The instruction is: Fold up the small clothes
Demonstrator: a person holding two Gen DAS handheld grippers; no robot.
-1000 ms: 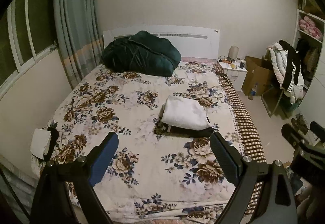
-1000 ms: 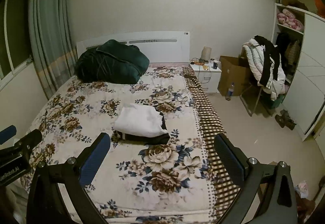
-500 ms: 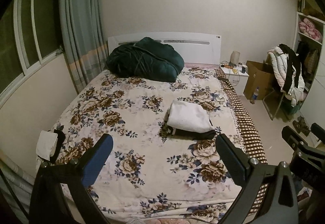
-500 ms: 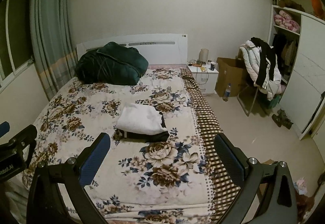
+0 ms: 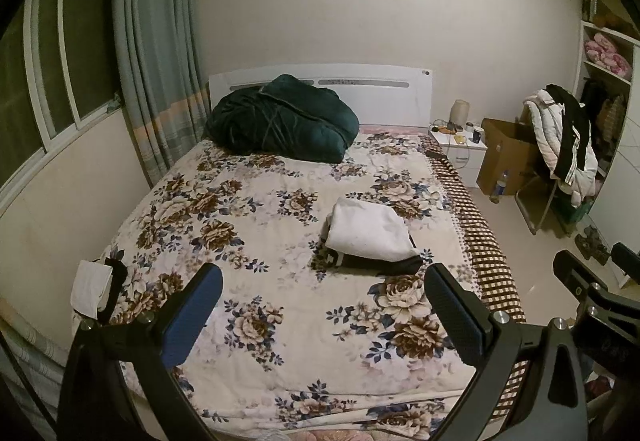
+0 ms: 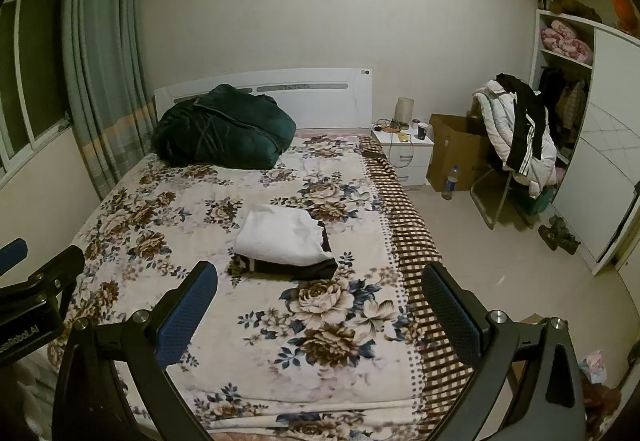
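Two handheld grippers, black throughout; left gripper (image 5: 322, 315) built as a forked frame of matte black arms, each finger ending in a long flat pad, textured with fine ribbing, blue on the one pad (image 5: 192, 315) and near-black in shadow on the other; silver round screw heads at the finger joints; teardrop cut-outs in the frame below; right gripper (image 6: 320, 311) of the same make, same blue ribbed pad, same bright screws; white lettering, partly cut off, on the neighbouring gripper's black body at the left edge of the right wrist view.
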